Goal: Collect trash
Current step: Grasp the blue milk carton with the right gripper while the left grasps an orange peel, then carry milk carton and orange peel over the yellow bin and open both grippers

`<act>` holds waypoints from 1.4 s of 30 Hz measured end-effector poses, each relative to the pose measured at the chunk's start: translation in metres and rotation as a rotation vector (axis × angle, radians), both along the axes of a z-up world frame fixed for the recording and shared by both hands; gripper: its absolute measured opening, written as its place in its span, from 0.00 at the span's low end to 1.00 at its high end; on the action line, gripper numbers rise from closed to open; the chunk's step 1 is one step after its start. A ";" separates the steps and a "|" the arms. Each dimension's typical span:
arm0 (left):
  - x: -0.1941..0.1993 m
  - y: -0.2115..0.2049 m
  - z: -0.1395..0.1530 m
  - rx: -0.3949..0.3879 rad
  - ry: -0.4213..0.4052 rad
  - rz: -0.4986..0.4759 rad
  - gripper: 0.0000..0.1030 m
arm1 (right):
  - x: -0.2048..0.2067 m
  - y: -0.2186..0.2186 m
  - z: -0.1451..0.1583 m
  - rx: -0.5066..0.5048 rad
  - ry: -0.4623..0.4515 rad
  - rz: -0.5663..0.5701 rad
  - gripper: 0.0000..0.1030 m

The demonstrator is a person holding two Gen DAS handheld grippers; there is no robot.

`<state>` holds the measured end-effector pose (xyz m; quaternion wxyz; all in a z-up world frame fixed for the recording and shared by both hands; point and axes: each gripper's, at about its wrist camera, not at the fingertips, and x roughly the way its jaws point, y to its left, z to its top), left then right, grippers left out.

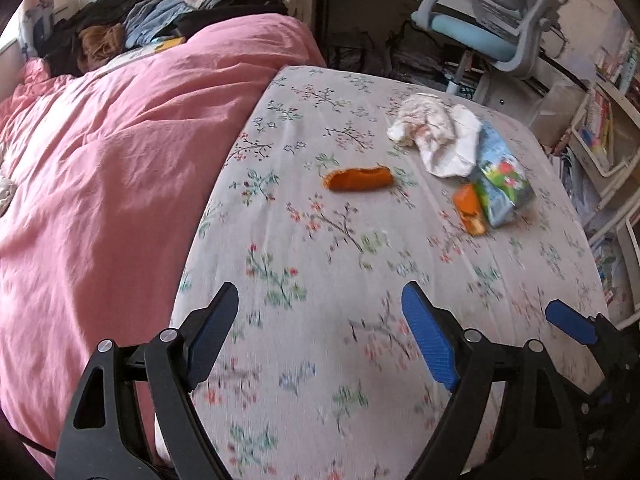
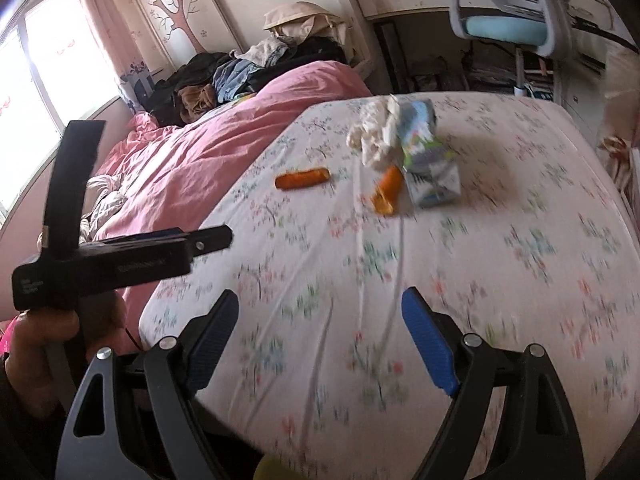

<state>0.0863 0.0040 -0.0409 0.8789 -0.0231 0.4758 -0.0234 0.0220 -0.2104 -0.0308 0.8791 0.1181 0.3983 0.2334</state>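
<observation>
With both jaws open and empty, reach across the bed [image 1: 360, 320], straddle the orange wrapper [image 1: 357, 179] beside the crumpled tissue [image 1: 436, 136], close lengthwise.

Motion blur smears the floral sheet [image 2: 500, 280] at lower right. The office chair [image 2: 508, 8] is cut off by the top edge. Print on the blue packet [image 1: 504, 178] is unreadable.

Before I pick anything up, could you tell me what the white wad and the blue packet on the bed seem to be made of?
White wad: soft tissue or thin cloth, matte, crumpled in loose folds; I cannot tell which. Blue packet: probably thin plastic film, printed, slightly shiny and creased.
</observation>
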 end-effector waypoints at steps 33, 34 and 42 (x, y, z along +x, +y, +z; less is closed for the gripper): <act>0.124 -0.042 -0.040 0.098 -0.044 -0.138 0.61 | 0.129 -0.044 -0.022 -0.052 0.083 -0.103 0.39; 0.123 -0.046 -0.038 0.089 -0.039 -0.166 0.45 | 0.129 -0.046 -0.021 -0.035 0.087 -0.106 0.39; 0.102 -0.041 -0.032 0.032 0.009 -0.214 0.14 | 0.093 -0.079 -0.014 0.201 0.123 -0.173 0.35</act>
